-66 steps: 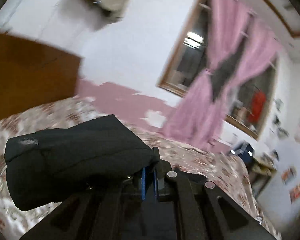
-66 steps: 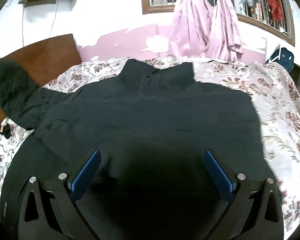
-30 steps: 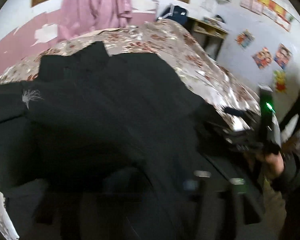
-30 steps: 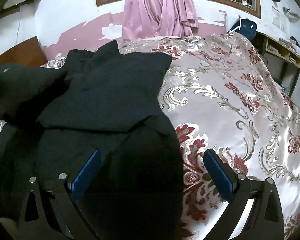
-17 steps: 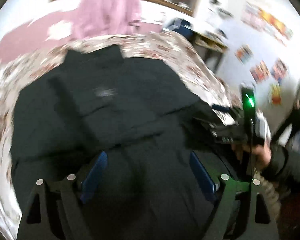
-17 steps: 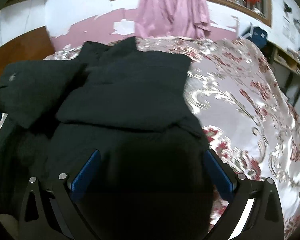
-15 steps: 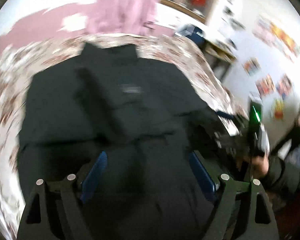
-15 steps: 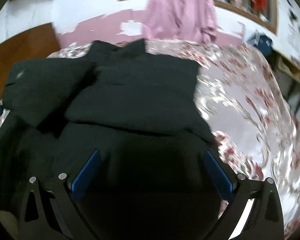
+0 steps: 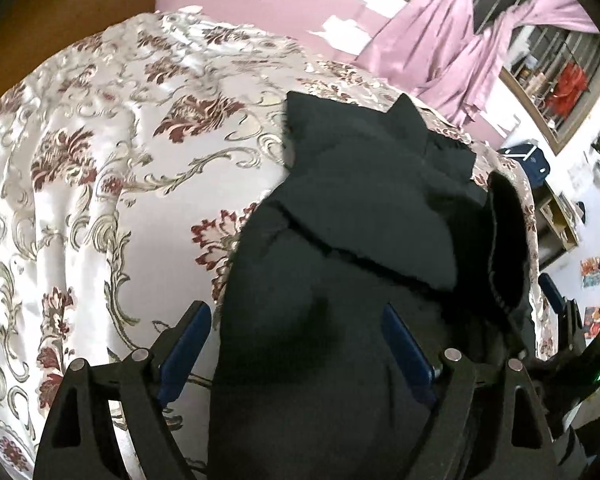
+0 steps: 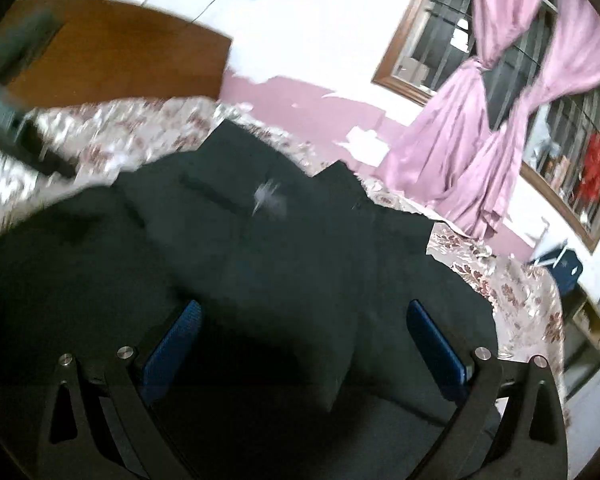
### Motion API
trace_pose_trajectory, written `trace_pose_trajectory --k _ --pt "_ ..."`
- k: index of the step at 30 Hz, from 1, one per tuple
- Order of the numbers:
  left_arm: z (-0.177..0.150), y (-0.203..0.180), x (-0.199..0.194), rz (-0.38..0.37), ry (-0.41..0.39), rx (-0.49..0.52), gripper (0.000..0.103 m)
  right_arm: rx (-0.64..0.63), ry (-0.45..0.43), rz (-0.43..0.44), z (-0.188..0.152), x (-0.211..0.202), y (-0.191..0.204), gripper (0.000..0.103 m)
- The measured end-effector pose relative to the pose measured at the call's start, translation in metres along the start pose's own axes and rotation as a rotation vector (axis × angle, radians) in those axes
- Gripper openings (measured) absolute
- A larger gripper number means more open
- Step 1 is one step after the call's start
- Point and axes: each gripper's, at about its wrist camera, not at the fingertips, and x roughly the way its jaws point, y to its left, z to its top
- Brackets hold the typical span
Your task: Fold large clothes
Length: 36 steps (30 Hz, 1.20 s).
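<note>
The bed carries a black coat, partly folded, with a sleeve laid across its body and the collar toward the far wall. Its smooth patterned cover looks slippery, so a tug on one edge could drag the whole coat and spill the fold. The sleeve lies loose and bulky; it may slide off when the hem is lifted. The left gripper has just been opening, its jaws wide and clamping nothing, with coat cloth lying below them. The right gripper also hangs open and empty over the coat.
</note>
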Motion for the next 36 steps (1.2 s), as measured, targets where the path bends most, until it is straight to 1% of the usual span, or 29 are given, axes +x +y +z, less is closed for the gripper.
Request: trace_pose_trajectory --k 1,3,4,5,6,7,9,10,13,15,16,17,18,19,20,21,23,25,27,29,30,31,32,33,34,36 --pt "0.002 -0.001 0.002 0.0 0.0 -0.002 0.086 0.031 0.0 0.018 0.004 0.002 -0.005 0.1" --pt "0.002 0.0 0.002 0.0 -0.006 0.006 0.086 0.081 -0.008 0.059 0.009 0.005 -0.016 0.084" --pt "0.002 -0.002 0.002 0.002 -0.01 0.019 0.086 0.105 -0.014 0.084 0.01 0.007 -0.025 0.066" --pt "0.002 -0.003 0.002 0.004 -0.014 0.027 0.086 0.131 -0.02 0.107 0.011 0.007 -0.035 0.053" --pt "0.003 -0.008 0.003 0.01 -0.022 0.041 0.086 0.162 -0.023 0.111 0.011 0.007 -0.045 0.049" --pt "0.003 -0.011 0.003 0.013 -0.031 0.053 0.086 0.195 -0.03 0.101 0.01 0.005 -0.056 0.042" --pt "0.005 -0.019 0.003 0.016 -0.046 0.069 0.086 0.266 -0.045 0.078 0.003 0.009 -0.083 0.034" --pt "0.007 -0.023 0.004 0.019 -0.053 0.075 0.086 0.302 -0.045 0.066 -0.001 0.009 -0.094 0.033" --pt "0.014 -0.033 0.007 0.025 -0.085 0.089 0.086 0.444 -0.019 0.042 -0.016 0.013 -0.135 0.033" --pt "0.019 -0.041 0.01 0.041 -0.107 0.096 0.086 0.524 0.018 0.021 -0.033 0.019 -0.156 0.033" --pt "0.023 -0.046 0.014 0.055 -0.116 0.102 0.086 0.556 0.045 -0.003 -0.044 0.022 -0.166 0.033" --pt "0.026 -0.048 0.018 0.064 -0.117 0.105 0.086 0.578 0.079 -0.031 -0.055 0.028 -0.175 0.037" --pt "0.03 -0.053 0.023 0.073 -0.117 0.113 0.086 0.59 0.104 -0.042 -0.064 0.035 -0.181 0.045" --pt "0.033 -0.057 0.028 0.08 -0.118 0.124 0.086 0.61 0.132 -0.045 -0.076 0.04 -0.191 0.067" --pt "0.035 -0.059 0.031 0.085 -0.118 0.132 0.086 0.643 0.151 -0.045 -0.087 0.044 -0.201 0.078" --pt "0.038 -0.064 0.035 0.091 -0.12 0.146 0.086 0.683 0.156 -0.031 -0.095 0.045 -0.21 0.078" --pt "0.041 -0.071 0.041 0.098 -0.128 0.17 0.086 0.793 0.154 0.074 -0.111 0.049 -0.227 0.078" --pt "0.043 -0.077 0.046 0.1 -0.14 0.19 0.086 0.84 0.15 0.126 -0.118 0.053 -0.235 0.078" --pt "0.044 -0.081 0.052 0.11 -0.137 0.203 0.086 0.869 0.133 0.164 -0.122 0.057 -0.236 0.075" --pt "0.044 -0.085 0.059 0.125 -0.118 0.216 0.086 0.887 0.123 0.181 -0.124 0.06 -0.235 0.049" --pt "0.044 -0.086 0.061 0.13 -0.114 0.219 0.086 0.884 0.128 0.181 -0.123 0.065 -0.232 0.046" --pt "0.043 -0.087 0.064 0.139 -0.109 0.224 0.086 0.869 0.144 0.156 -0.121 0.069 -0.232 0.036" --pt "0.042 -0.088 0.066 0.144 -0.106 0.228 0.086 0.842 0.161 0.129 -0.118 0.075 -0.231 0.02" --pt "0.041 -0.088 0.068 0.148 -0.103 0.233 0.087 0.816 0.169 0.101 -0.114 0.074 -0.228 0.017" --pt "0.04 -0.089 0.07 0.152 -0.099 0.237 0.091 0.783 0.172 0.077 -0.111 0.078 -0.229 0.016" --pt "0.038 -0.091 0.073 0.165 -0.082 0.249 0.092 0.747 0.189 0.046 -0.104 0.081 -0.235 0.016"
